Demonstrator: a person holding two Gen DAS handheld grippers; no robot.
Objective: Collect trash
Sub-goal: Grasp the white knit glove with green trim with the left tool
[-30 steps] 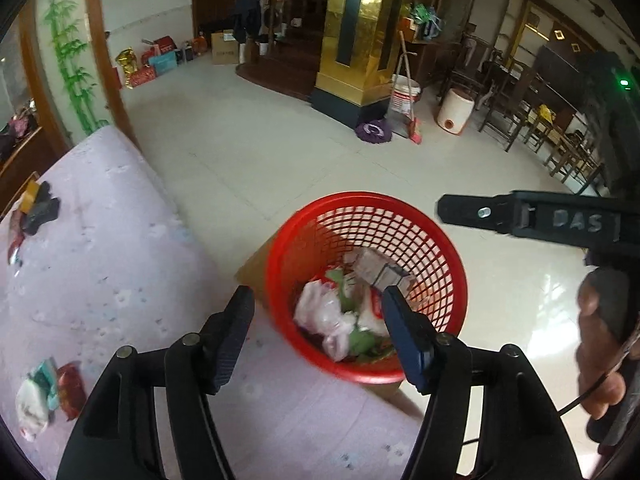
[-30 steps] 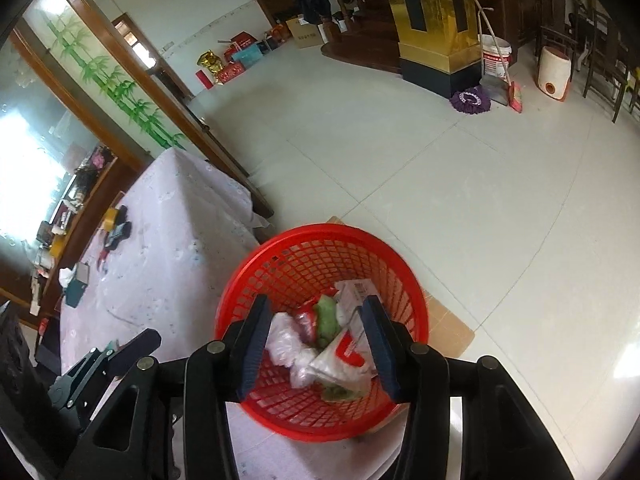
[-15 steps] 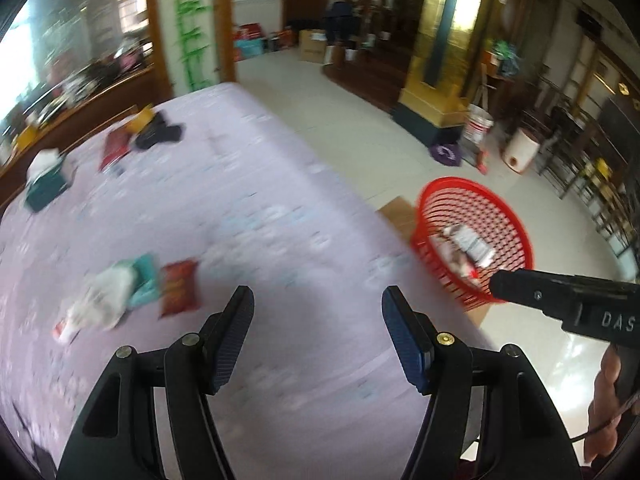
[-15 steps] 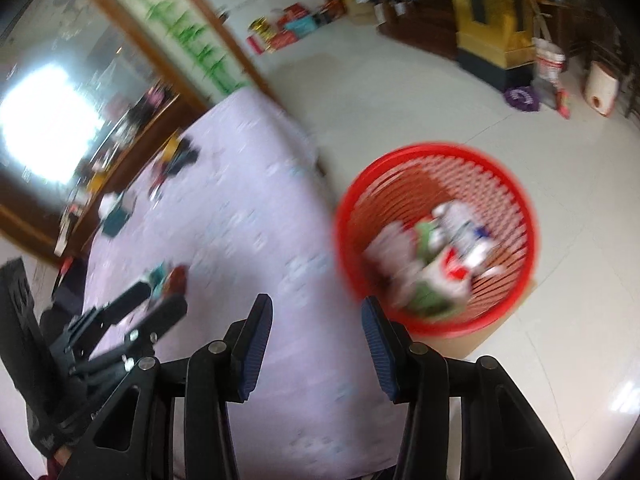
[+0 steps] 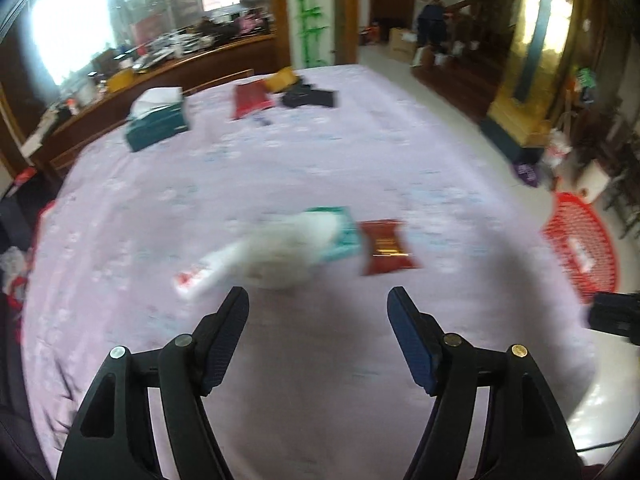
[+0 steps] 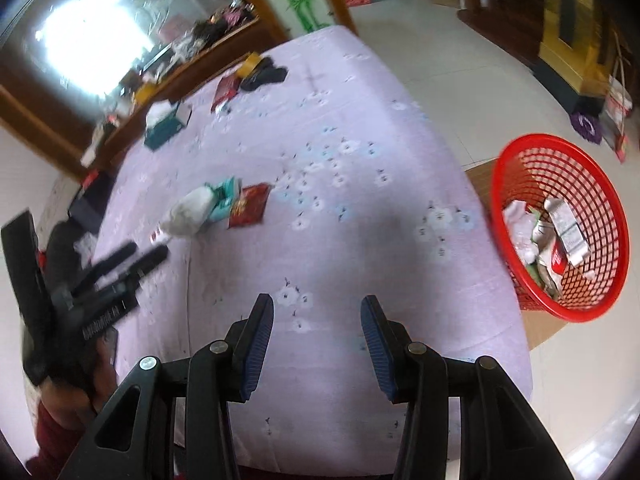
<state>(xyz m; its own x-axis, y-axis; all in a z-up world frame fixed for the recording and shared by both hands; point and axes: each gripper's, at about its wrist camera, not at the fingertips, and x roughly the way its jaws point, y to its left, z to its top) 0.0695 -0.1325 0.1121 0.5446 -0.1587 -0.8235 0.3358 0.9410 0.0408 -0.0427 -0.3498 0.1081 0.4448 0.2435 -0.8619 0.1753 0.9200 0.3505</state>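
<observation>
Left gripper (image 5: 318,306) fingers spread wide, empty, aimed at crumpled white bag (image 5: 280,254) lying against teal packet (image 5: 340,232) and red snack wrapper (image 5: 386,246) on tabletop (image 5: 320,160). Right gripper (image 6: 317,314) likewise parted, empty. Red basket (image 6: 560,184) stands beside the table, partly filled. One piece is best straddled squarely, then pinched low.

The left gripper (image 5: 318,312) hangs over the near part of the table with its jaws spread wide and nothing between them. The right gripper (image 6: 317,320) sits over the near edge, jaws parted too, also empty. From the right wrist view the left gripper is seen low at the left edge, blurred, gripped by the person's left hand (image 6: 76,392), red sleeve below it.
</observation>
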